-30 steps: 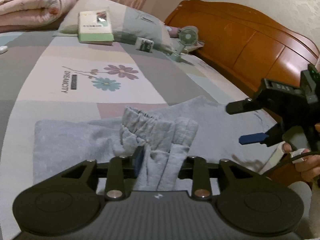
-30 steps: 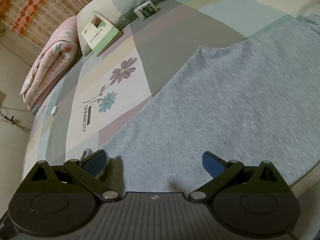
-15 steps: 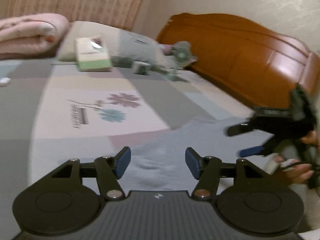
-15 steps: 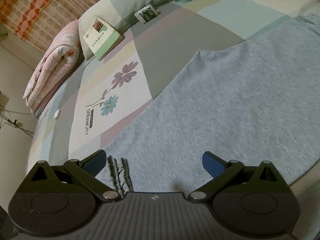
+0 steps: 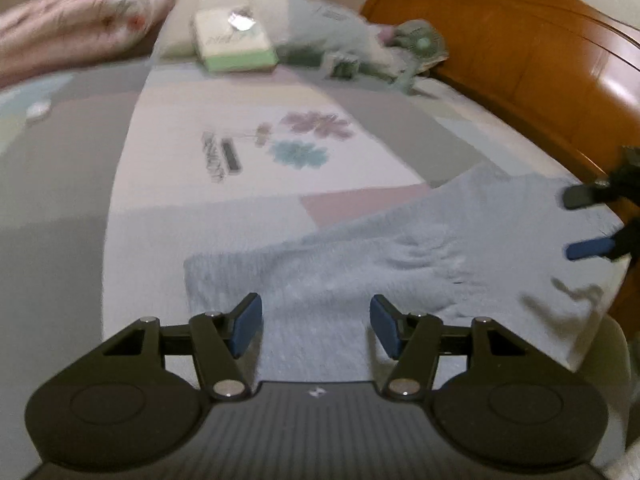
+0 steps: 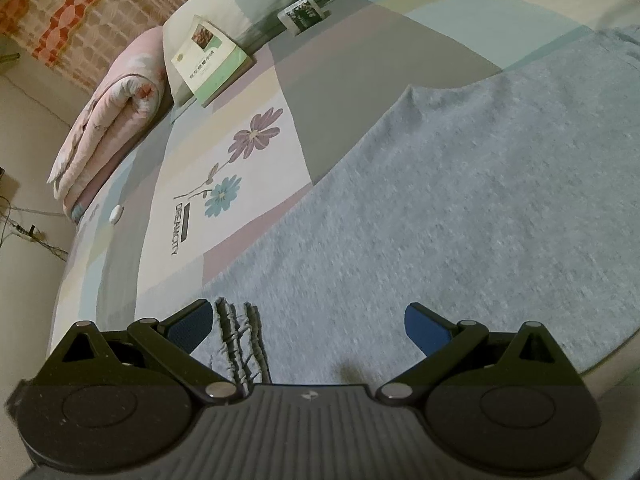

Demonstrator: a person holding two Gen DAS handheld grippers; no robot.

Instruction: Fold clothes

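Left gripper (image 5: 316,330): jaws standing spread, nothing between the blue pads, hanging just above the near edge of the grey garment (image 5: 420,264). Right gripper (image 6: 307,326): jaws likewise spread wide and gripping nothing; the garment's gathered, elasticated band (image 6: 240,340) is lying just inside its left pad, whether touching it cannot be told. In the left wrist view the right gripper is showing at the garment's right edge, its two fingers apart.

The grey garment is lying spread flat on the bed (image 6: 340,80), covering the near right part of the patchwork sheet and reaching to the mattress edge beside the wooden bed frame (image 5: 540,72).

Beyond the garment, a flower print (image 6: 240,160) with lettering is showing on a pale panel of the sheet. To the far left of the garment a small white object (image 6: 116,213) is resting on the sheet. Farther still, a green-edged book (image 6: 208,60) is leaning on a pillow, a rolled pink quilt (image 6: 108,128) is lying to its left, and a small green fan (image 5: 420,46) is standing near the frame. The left wrist view is blurred.
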